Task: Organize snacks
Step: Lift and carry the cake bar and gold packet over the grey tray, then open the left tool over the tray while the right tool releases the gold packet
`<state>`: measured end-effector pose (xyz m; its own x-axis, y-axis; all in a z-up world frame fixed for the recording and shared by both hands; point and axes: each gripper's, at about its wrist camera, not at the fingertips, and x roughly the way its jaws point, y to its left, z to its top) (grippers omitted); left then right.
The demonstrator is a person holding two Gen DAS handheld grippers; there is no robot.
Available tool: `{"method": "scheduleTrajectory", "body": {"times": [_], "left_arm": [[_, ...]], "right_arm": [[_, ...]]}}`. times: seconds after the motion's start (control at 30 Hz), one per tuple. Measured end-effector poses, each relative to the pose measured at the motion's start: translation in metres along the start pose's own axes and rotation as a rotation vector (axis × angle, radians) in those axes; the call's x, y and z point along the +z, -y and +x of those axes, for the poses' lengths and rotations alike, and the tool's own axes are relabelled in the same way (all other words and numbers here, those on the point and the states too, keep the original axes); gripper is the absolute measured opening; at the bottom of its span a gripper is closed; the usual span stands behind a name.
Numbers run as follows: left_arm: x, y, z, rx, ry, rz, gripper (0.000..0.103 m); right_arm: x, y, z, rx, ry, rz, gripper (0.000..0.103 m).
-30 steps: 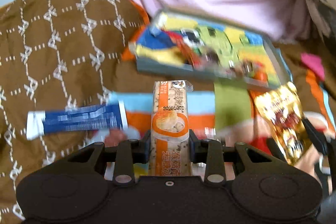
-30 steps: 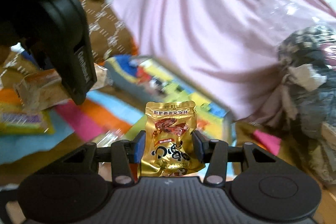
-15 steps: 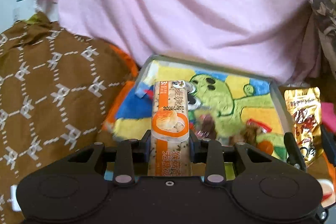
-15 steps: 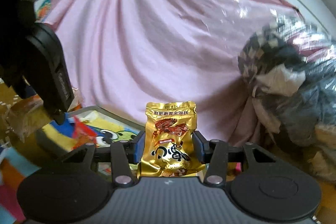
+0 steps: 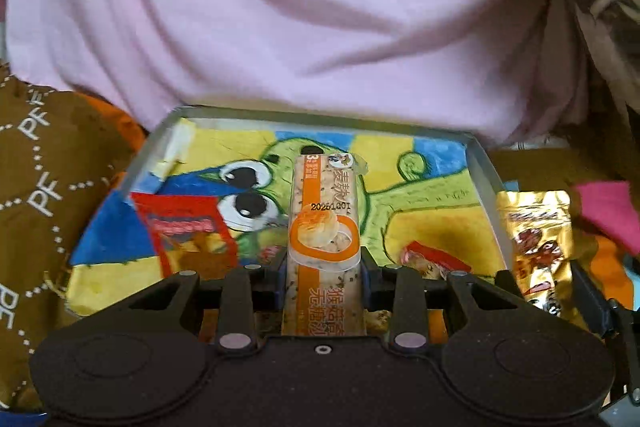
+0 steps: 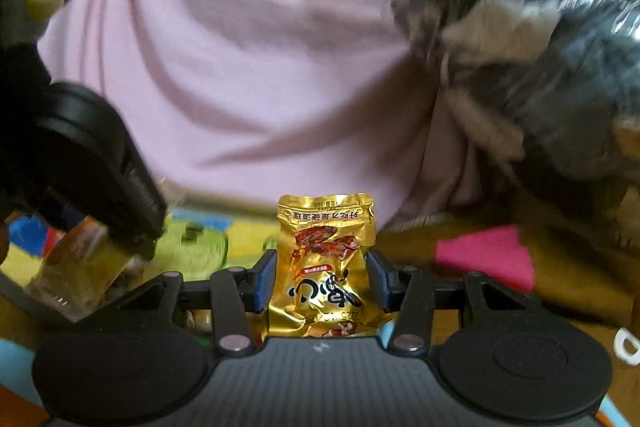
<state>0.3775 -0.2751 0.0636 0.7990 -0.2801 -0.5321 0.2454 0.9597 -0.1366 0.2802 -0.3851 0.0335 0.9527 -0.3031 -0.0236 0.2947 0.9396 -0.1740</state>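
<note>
L gripper (image 5: 324, 281) has its jaws pinching an orange-banded snack bar (image 5: 323, 227), long axis pointing straight fwd out of the jaws, far end up and away. Directly ahead of and below the jaws lies the tray (image 5: 482, 163), a shallow grey-rimmed one w/ a green cartoon-creature liner. The bar's tip sits over the tray's middle, so I'd judge the L side better lined up for a drop; next move prob. a lower-and-let-go, bar going down along its length.

R gripper (image 6: 322, 281) has jaws pinching a gold foil pouch (image 6: 325, 263), upright, printed top edge away from the jaws. In the L view that pouch (image 5: 536, 247) hangs just outside the tray's R rim, to the R of the L jaws, so it needs to shift L before release. The tray shows in the R view only as a blurred strip ahead-left of the jaws.

Already in tray: a red snack packet (image 5: 188, 239) ahead-left of the L jaws, and a smaller red-wrapped snack (image 5: 432, 259) just ahead-right. More may lie under the gripper body, can't tell. Pink cloth (image 5: 280, 7) rises behind the tray; brown patterned fabric (image 5: 40, 187) far L.
</note>
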Motion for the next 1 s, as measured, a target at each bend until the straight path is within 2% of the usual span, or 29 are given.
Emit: {"method": "scheduleTrajectory", "body": {"times": [0.1,0.47,0.57,0.7,0.77,0.83,1.0], "left_arm": [[-0.003,0.004,0.008,0.005,-0.018,0.007,0.035],[-0.002,0.005,0.022,0.022,-0.037,0.003,0.036],[-0.003,0.007,0.022,0.028,-0.031,0.016,0.039],[-0.003,0.007,0.017,0.024,-0.013,0.02,0.061],[-0.003,0.006,0.012,0.026,0.003,0.015,0.069],[-0.002,0.003,0.005,0.025,0.018,0.004,0.079],[-0.001,-0.004,-0.018,0.044,0.07,-0.02,0.097]], "right_arm": [[-0.008,0.001,0.006,0.009,-0.043,0.003,0.053],[-0.013,0.002,0.014,0.044,-0.08,0.014,0.055],[-0.013,0.002,0.015,0.047,-0.083,0.017,0.057],[-0.013,0.003,0.014,0.043,-0.077,0.024,0.07],[-0.012,0.004,0.011,0.048,-0.066,0.035,0.083],[-0.01,0.005,0.008,0.056,-0.059,0.041,0.088],[-0.004,0.008,-0.004,0.054,-0.04,0.05,0.097]]}}
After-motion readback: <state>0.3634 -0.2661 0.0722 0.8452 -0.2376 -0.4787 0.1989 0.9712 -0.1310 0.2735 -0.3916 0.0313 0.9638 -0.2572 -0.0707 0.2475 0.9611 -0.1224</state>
